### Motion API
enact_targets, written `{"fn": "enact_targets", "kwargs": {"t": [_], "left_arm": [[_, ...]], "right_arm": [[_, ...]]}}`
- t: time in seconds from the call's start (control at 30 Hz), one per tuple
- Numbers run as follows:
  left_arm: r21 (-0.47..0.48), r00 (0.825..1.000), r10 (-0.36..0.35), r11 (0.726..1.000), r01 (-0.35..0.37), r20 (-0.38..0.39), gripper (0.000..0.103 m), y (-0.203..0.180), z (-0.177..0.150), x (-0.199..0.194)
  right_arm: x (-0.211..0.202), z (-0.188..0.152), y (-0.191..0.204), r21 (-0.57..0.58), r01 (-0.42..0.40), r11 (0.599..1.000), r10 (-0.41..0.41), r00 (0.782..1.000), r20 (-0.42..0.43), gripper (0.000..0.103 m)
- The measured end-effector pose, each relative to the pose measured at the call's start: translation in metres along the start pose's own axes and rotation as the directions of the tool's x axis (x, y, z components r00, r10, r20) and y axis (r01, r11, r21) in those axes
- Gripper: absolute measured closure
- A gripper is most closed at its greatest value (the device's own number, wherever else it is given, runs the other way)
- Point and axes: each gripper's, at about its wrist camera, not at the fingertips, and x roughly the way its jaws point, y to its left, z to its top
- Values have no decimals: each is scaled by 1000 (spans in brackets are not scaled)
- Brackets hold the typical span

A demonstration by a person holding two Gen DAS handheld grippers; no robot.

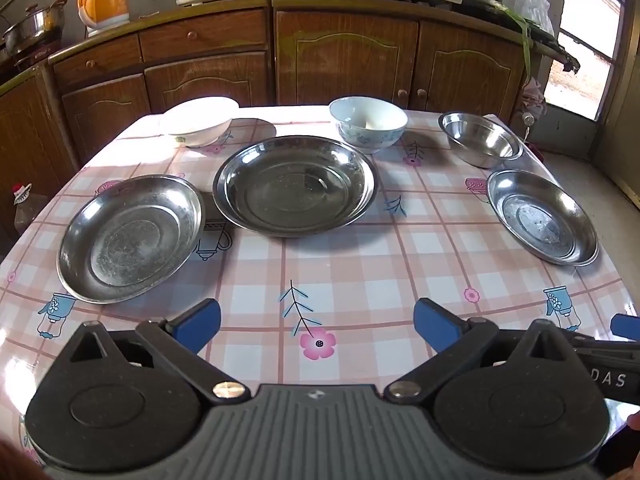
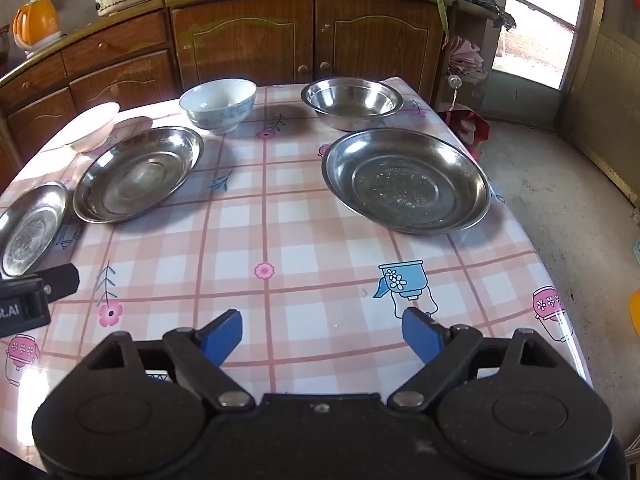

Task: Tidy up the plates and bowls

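Six dishes sit on the checked surface (image 1: 360,280) around the largest steel plate (image 1: 294,186): two scuffed steel plates either side, three bowls behind. Left claw (image 1: 316,322) and right claw (image 2: 322,334) gape wide, empty.

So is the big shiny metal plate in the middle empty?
Empty: the big shiny metal plate shows only its bare, scuffed bottom, nothing lying in it.

My jaws: my left gripper (image 1: 317,325) spread wide, nothing between.
Plates: three steel plates (image 1: 130,238) (image 1: 294,185) (image 1: 542,216) apart on the checked tablecloth (image 1: 360,272).
Bowls: white bowl (image 1: 198,121), blue-patterned bowl (image 1: 368,123), steel bowl (image 1: 480,139) behind.
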Motion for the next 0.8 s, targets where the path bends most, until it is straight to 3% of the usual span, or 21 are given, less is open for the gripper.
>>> {"fn": "enact_targets", "kwargs": {"t": [0.5,0.8], "left_arm": [[-17,1000,6,1000,-7,-14,0,13,-2,6],[-47,1000,11,999,-10,17,0,22,1,5]], "right_arm": [[-1,5,-2,13,-15,1000,15,999,34,1],[0,8,0,13,-18,1000,17,999,27,1]]}}
